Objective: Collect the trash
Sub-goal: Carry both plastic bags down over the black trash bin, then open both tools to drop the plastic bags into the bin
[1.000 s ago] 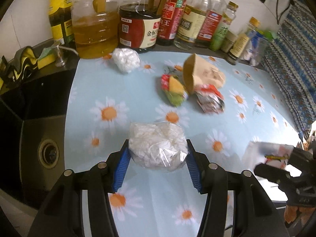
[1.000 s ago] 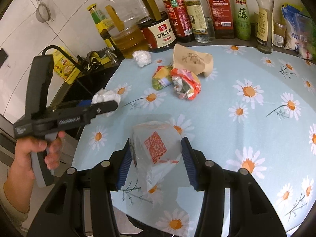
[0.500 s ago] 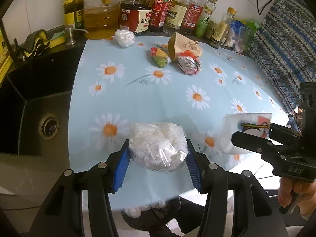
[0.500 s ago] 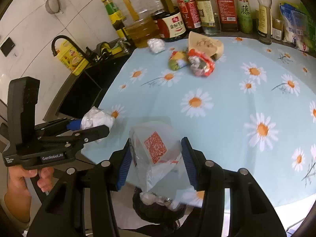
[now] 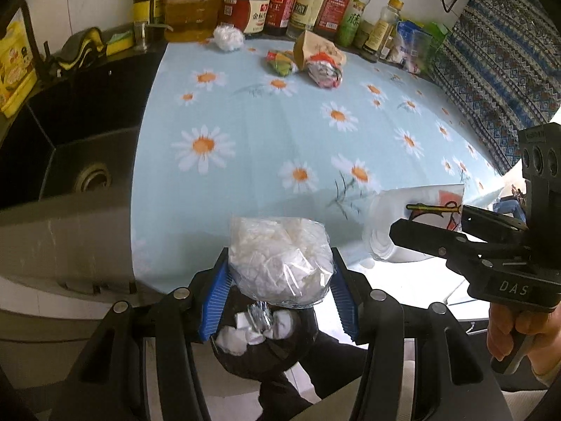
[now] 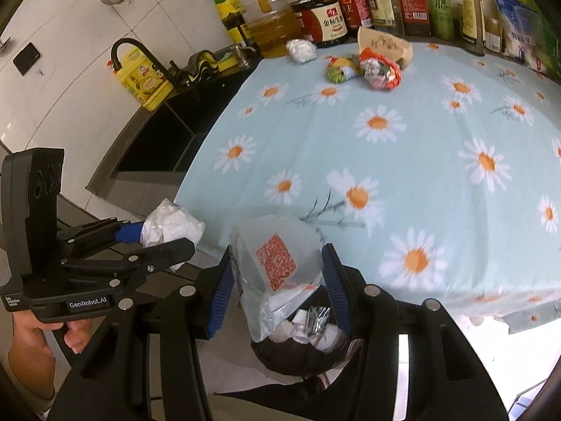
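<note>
My left gripper (image 5: 278, 286) is shut on a clear bag of crumpled white tissue (image 5: 280, 259), held past the table's near edge above a black trash bin (image 5: 263, 343). My right gripper (image 6: 277, 282) is shut on a translucent plastic bag with an orange QR code (image 6: 277, 261), also over the black trash bin (image 6: 301, 347), which holds white and foil scraps. Each gripper shows in the other's view: the right gripper (image 5: 403, 229) with its bag at the right, the left gripper (image 6: 168, 235) with the tissue bag at the left. Far back lie a white wad (image 5: 228, 37), a green wrapper (image 5: 280, 63), a red foil wrapper (image 5: 324, 72) and a brown paper bag (image 5: 315, 47).
The table carries a light blue daisy cloth (image 5: 280, 133). A row of oil and sauce bottles (image 5: 280, 3) lines the back wall. A dark sink (image 5: 70, 133) lies left of the table. A patterned blue fabric (image 5: 498, 70) hangs at the right. A hand (image 6: 31, 333) grips the left tool.
Both grippers have drawn back from mid-table to beyond its near edge, carrying their bags. The black trash bin has come into view beneath them. The grips look unchanged.
</note>
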Demonstrator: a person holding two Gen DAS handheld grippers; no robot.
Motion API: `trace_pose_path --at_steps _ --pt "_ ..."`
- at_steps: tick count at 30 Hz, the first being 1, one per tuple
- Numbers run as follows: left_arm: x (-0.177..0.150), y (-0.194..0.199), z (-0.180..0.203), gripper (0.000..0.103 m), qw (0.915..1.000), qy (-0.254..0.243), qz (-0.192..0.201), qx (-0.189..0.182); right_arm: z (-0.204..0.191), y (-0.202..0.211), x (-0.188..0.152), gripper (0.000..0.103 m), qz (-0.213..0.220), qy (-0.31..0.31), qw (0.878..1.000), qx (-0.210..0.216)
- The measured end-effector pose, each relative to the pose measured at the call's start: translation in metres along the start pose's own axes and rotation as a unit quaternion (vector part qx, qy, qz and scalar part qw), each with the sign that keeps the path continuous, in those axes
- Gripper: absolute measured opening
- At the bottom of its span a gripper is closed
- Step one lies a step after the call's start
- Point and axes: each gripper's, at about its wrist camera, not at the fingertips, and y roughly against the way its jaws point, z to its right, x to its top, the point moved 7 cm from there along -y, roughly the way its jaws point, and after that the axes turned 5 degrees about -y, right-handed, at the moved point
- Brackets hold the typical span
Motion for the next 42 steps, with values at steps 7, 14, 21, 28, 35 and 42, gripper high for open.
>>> trace_pose_path --at_steps 7,14,21,28,35,42 --pt "-0.038 -0.008 0.003 0.052 0.9996 0.008 -0.024 -0.008 -0.004 -0.012 -0.037 0.049 -0.026 -0.010 1.000 -0.002" --pt "-0.079 -0.028 -0.005 0.052 0.9977 0.026 -0.062 -0.014 0.000 -0.034 -0.070 0.049 -0.059 -0.023 0.998 -0.009" --pt "-0.118 -0.058 -0.015 0.052 0.9934 0.047 -0.103 -0.019 0.017 -0.064 -0.102 0.050 -0.094 -0.050 0.994 -0.016" --pt "-0.162 -0.101 -0.024 0.052 0.9848 0.082 -0.149 -0.034 0.036 -0.096 -0.124 0.050 -0.127 -0.089 0.988 -0.020" --pt "-0.191 -0.134 -0.033 0.052 0.9748 0.116 -0.186 -0.038 0.055 -0.123 -0.137 0.051 -0.146 -0.150 0.978 -0.017" --pt "-0.211 -0.159 -0.031 0.052 0.9683 0.117 -0.217 -0.043 0.065 -0.145 -0.142 0.051 -0.158 -0.172 0.972 -0.016"
